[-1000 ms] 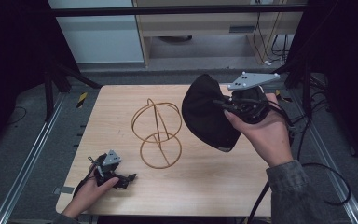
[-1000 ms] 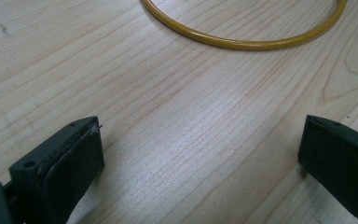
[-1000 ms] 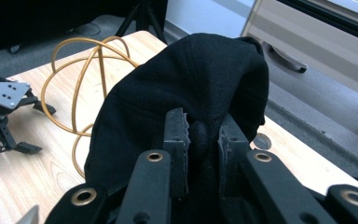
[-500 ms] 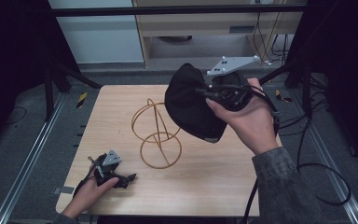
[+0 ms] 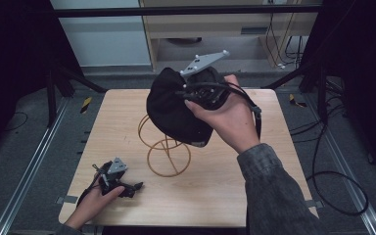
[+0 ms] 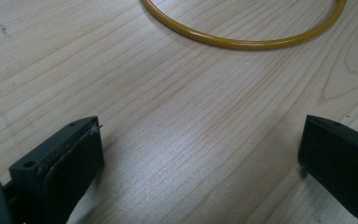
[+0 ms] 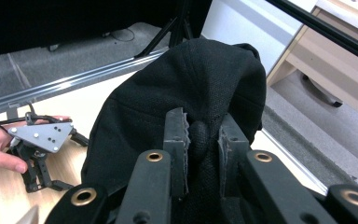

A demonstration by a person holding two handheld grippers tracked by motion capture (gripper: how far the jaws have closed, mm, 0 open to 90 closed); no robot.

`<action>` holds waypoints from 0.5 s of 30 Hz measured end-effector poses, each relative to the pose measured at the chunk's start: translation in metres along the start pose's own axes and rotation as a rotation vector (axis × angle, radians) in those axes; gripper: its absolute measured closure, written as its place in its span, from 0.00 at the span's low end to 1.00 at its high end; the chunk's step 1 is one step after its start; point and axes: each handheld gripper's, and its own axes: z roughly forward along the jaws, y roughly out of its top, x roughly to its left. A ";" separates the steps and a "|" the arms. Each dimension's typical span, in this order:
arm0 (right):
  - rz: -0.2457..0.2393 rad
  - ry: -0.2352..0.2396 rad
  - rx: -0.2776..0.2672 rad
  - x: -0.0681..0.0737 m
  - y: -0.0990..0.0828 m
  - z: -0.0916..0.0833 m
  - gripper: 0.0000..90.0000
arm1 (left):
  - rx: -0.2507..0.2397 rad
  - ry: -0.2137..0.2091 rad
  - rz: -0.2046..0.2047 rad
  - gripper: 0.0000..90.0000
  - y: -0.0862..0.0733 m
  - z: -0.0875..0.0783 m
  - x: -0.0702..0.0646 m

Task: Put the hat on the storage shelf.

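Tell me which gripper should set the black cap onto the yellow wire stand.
Right. The right gripper is shut on the black cap, just above the wire stand. The left gripper rests open on the table.

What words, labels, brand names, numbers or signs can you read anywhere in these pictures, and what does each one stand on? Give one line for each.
There is no readable text.
black hat, held in the right gripper: no label or logo visible.
yellow wire stand: no marking.
wooden table: only grain.
left gripper and its grey plate: only screw holes.
yellow-and-black strip on the floor: a striped pattern, no words.
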 end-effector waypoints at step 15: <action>-0.017 0.066 0.023 0.013 0.018 0.038 0.86 | 0.000 -0.001 0.000 0.00 0.000 0.000 0.000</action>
